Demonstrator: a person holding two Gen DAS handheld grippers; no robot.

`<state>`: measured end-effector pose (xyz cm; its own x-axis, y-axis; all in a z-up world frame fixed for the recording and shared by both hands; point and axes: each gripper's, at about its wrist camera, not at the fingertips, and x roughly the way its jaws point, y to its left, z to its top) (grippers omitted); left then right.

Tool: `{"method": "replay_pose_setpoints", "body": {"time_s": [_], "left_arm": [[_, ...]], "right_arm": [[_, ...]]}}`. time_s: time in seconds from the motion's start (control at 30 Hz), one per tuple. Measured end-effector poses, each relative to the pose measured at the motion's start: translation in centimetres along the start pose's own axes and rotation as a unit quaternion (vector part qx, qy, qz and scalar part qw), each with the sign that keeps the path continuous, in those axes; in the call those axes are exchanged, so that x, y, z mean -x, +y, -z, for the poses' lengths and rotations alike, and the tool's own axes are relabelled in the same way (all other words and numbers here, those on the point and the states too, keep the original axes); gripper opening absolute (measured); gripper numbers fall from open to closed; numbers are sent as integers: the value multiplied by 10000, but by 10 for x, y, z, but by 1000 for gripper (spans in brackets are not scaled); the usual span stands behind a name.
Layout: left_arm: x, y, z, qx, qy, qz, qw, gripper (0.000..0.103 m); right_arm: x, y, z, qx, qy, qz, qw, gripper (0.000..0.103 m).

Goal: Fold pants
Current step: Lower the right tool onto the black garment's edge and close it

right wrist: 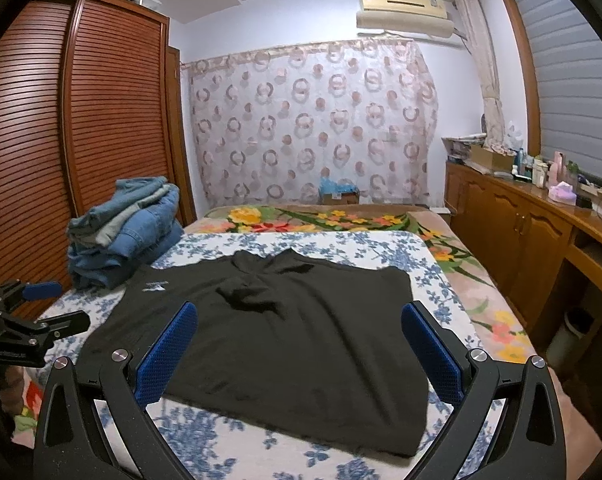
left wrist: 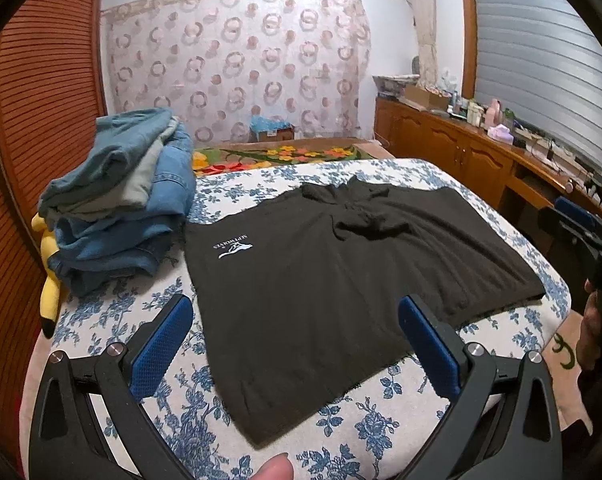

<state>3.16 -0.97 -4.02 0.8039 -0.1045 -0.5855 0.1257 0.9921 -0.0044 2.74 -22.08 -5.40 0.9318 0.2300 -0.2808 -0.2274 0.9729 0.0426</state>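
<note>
Black pants (left wrist: 341,276) with a small white logo lie spread flat on a blue-flowered white board on the bed; they also show in the right wrist view (right wrist: 277,332). Their far middle is bunched. My left gripper (left wrist: 297,316) is open and empty, hovering above the pants' near edge. My right gripper (right wrist: 299,320) is open and empty, above the near part of the pants. The right gripper shows at the right edge of the left view (left wrist: 581,224). The left gripper shows at the left edge of the right view (right wrist: 49,308).
A pile of folded jeans (left wrist: 121,196) sits at the board's far left, also seen in the right wrist view (right wrist: 129,224). A yellow plush toy (left wrist: 51,288) lies beside it. A slatted wardrobe (right wrist: 81,140) stands left; a wooden cabinet (right wrist: 521,232) with bottles stands right.
</note>
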Motion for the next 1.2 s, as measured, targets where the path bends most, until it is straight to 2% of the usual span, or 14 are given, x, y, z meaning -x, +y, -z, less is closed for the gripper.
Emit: {"method": "replay_pose_setpoints", "body": {"time_s": [0.2,0.47,0.57,0.83,0.93,1.03,1.2], "left_arm": [[-11,-7,0,-122,83,180,9997,103],[-30,-10,-7,-198,267,402,9986,103],[-35,-10,-9,-219,316,468,9982,103],[-54,-14,-16,-333,536,574,9964,103],[-60,-15,-19,-264,644,809,9943,103],[-62,-19,-22,-289,657,849,9938,103],[-67,-28,-23,-450,714,832,9930,103]], "right_arm": [[-18,-11,-7,82,228,128,9996,102],[-40,-32,-28,-95,667,-87,9977,98],[-51,-44,-37,-152,850,-186,9961,89],[-87,-73,-56,-51,1426,-204,9896,52],[-105,-84,-68,-145,1619,-179,9865,42],[-117,-89,-73,-115,1748,-75,9845,34],[-137,-92,-79,-209,1996,36,9796,29]]}}
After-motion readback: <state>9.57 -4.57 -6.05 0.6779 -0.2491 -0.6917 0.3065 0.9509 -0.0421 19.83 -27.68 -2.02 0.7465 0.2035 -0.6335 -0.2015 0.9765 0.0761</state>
